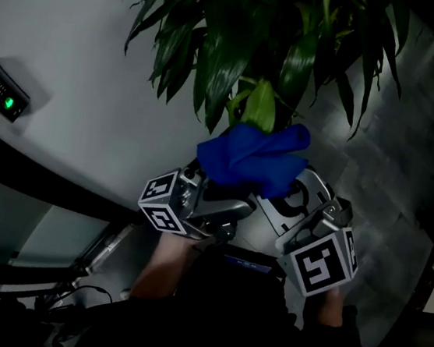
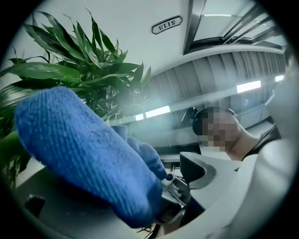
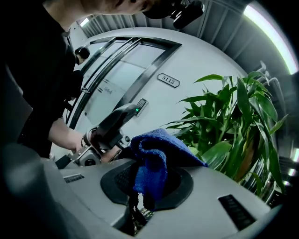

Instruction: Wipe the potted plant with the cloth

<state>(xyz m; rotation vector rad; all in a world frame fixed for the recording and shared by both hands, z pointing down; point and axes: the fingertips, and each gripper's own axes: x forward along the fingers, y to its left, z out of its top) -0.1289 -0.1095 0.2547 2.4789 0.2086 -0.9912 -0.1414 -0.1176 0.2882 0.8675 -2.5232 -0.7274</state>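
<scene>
1. looking at the tools first: the right gripper (image 3: 145, 184) is clamped on a bunch of the cloth (image 1: 252, 159), and the rest flops out over its jaws. the left gripper (image 1: 226, 197) has its jaws spread wide. the cloth lies against one of them but nothing pinches it there.
2. the cloth sits between the two grippers, just under the lowest leaves of the plant (image 1: 240, 46). a pale leaf (image 1: 260, 107) is right above it, can't tell if they touch.
3. my guess is the wiping hasn't properly started and the cloth is only being lined up.
4. risk one: only a small wad is held, so dragging it along a leaf could tug it out of the right jaws and drop it.
5. risk two: the cloth is all bunched. a hard jaw tip might meet the leaf instead of fabric and scratch or crease it.
6. risk three: the left jaws gape right beside the cloth, so they could snag a fold or a leaf if they shut carelessly.
7. risk four: the leaves look long, thin and unsupported. pushing up too hard would likely bend or snap one.
</scene>
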